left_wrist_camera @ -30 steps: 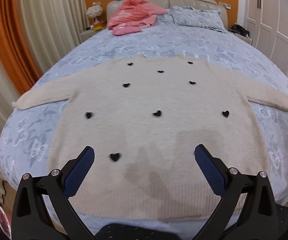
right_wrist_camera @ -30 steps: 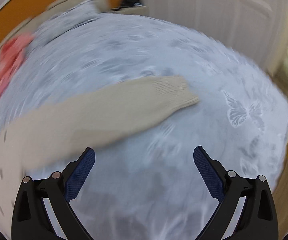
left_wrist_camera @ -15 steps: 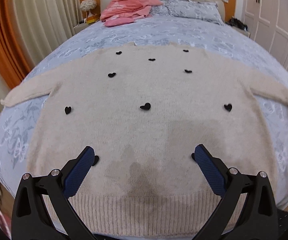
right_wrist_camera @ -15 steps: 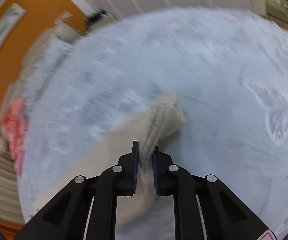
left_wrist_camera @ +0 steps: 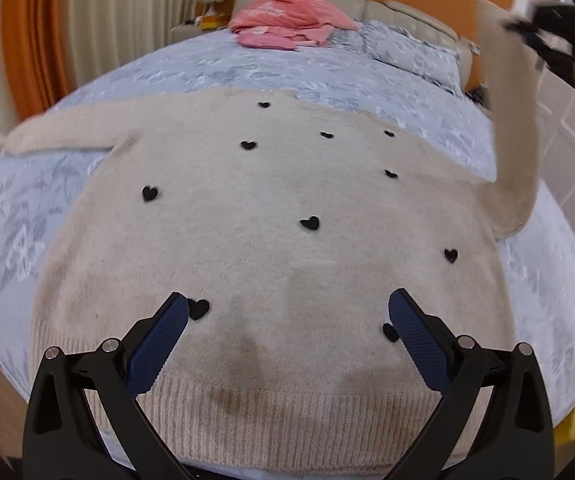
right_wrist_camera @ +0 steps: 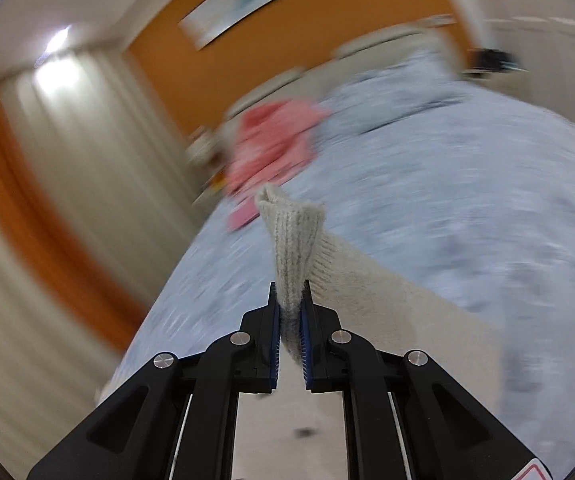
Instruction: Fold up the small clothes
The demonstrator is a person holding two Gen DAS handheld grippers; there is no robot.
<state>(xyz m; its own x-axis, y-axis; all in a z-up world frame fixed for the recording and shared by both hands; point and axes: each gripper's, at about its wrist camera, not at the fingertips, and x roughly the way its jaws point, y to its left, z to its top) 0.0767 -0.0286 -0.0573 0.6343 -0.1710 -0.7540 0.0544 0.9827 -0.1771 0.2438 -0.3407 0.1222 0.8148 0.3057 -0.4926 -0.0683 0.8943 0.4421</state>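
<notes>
A beige sweater (left_wrist_camera: 271, 208) with small black hearts lies flat on the bed, its hem toward me. My left gripper (left_wrist_camera: 287, 336) is open and empty, hovering over the hem. My right gripper (right_wrist_camera: 289, 312) is shut on the cuff of the right sleeve (right_wrist_camera: 293, 232). In the left wrist view that gripper (left_wrist_camera: 527, 24) holds the sleeve (left_wrist_camera: 515, 128) lifted high above the bed at the upper right. The left sleeve (left_wrist_camera: 63, 132) lies flat, stretched out to the left.
The bed has a light blue floral cover (left_wrist_camera: 19, 216). A pink garment (left_wrist_camera: 287, 20) and a pillow (left_wrist_camera: 411, 52) lie by the headboard. Curtains (left_wrist_camera: 99, 24) hang on the left and white wardrobe doors (left_wrist_camera: 567, 152) stand on the right.
My right gripper closed on the right sleeve cuff and lifted it up off the bed. My left gripper moved closer over the sweater's hem and stays open.
</notes>
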